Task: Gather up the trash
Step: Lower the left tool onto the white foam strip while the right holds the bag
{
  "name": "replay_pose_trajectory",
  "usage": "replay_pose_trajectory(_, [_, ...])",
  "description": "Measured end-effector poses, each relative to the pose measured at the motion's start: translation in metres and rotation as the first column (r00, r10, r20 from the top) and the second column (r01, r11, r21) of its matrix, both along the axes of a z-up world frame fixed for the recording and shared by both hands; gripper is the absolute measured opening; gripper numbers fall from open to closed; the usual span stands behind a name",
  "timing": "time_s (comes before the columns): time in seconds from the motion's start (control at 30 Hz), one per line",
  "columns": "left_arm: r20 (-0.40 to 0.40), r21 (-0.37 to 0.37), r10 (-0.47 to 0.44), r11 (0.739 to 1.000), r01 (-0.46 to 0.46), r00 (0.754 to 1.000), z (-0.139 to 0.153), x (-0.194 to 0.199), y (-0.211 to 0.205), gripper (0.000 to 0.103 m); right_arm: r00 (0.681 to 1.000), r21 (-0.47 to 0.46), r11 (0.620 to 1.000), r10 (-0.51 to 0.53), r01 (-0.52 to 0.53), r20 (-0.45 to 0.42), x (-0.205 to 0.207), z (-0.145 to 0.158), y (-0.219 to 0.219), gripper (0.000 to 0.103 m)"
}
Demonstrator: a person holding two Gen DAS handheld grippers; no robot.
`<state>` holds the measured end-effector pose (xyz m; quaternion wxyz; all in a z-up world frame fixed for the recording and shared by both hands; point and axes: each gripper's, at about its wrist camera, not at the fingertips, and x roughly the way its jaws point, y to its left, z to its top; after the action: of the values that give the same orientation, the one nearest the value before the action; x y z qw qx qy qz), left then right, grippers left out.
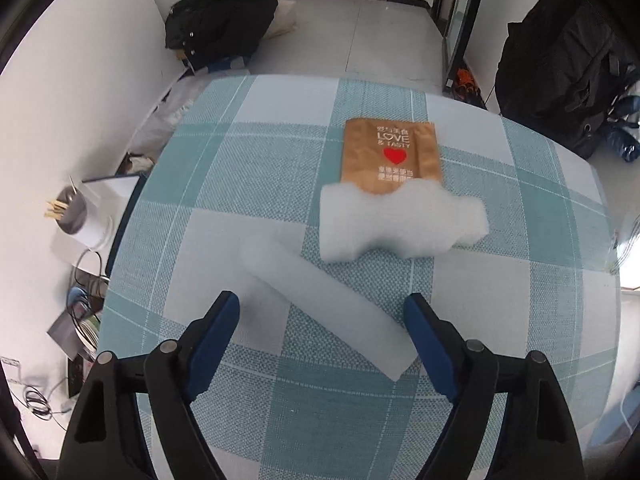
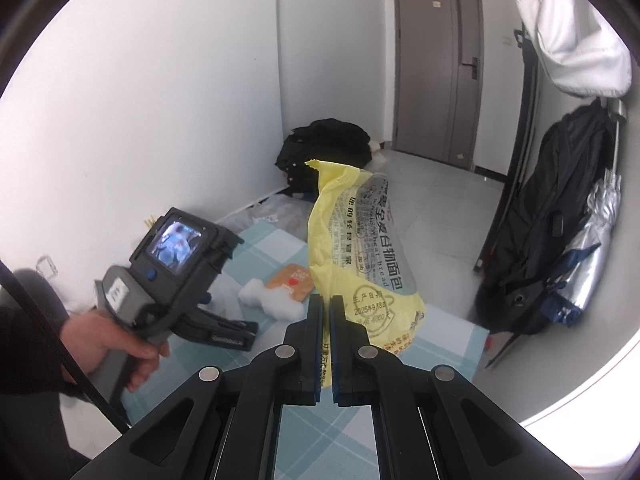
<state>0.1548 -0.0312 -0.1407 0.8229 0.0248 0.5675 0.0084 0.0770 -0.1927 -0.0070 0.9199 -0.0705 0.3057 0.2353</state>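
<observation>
My left gripper [image 1: 322, 312] is open, its blue-padded fingers straddling a long white foam strip [image 1: 320, 300] lying diagonally on the checked tablecloth [image 1: 200, 184]. Beyond it lies a wavy white foam block [image 1: 400, 224], partly on top of a brown paper bag with a red heart [image 1: 390, 152]. My right gripper [image 2: 326, 312] is shut on a yellow and clear bread bag [image 2: 356, 240] and holds it up above the table. In the right wrist view the left gripper's body [image 2: 176, 272] shows in a hand at the left, with the foam block [image 2: 272, 300] and brown bag [image 2: 292, 280] beyond it.
A cup of sticks [image 1: 70, 210] and cables sit left of the table. A black bag [image 1: 220, 20] lies on the floor by the far wall. A dark jacket [image 1: 560, 60] hangs at the right. A door [image 2: 436, 64] stands at the back.
</observation>
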Motion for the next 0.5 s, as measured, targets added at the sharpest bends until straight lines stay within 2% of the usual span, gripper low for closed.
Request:
replay_pose_trajectory(0.07, [0.002,-0.024,-0.007,1.0,0.007,1.0,0.003,-0.002,0.0,0.054,1.0,0.003,1.0,-0.006,0.006,-0.023,0.003,-0.003,-0.002,0.002])
replay_pose_trajectory(0.17, [-0.003,-0.032,0.006,0.999,-0.006,1.0,0.005,-0.003,0.0,0.038,1.0,0.014,1.0,-0.015,0.016,-0.024,0.002,-0.001,-0.006,0.002])
replay_pose_trajectory(0.3, [-0.014,-0.107,0.038,0.994,-0.039,0.999,0.008,-0.005,0.012,0.026,0.999,0.022,0.999,-0.029,0.029,-0.015,0.002,0.001,-0.011,0.002])
replay_pose_trajectory(0.37, [-0.018,-0.154,0.045,0.987,-0.048,0.999,0.01,-0.008,0.016,0.016,0.999,0.019,0.999,-0.034,0.035,-0.013,0.002,0.0,-0.012,0.002])
replay_pose_trajectory(0.47, [-0.035,-0.22,0.022,0.975,-0.029,0.999,0.016,-0.015,0.02,0.003,0.999,0.014,0.999,-0.038,0.038,-0.013,0.001,-0.001,-0.011,0.002])
replay_pose_trajectory(0.5, [-0.049,-0.232,0.011,0.973,-0.022,0.999,0.017,-0.017,0.021,0.003,0.999,0.008,0.999,-0.039,0.039,-0.017,0.001,-0.001,-0.009,0.002])
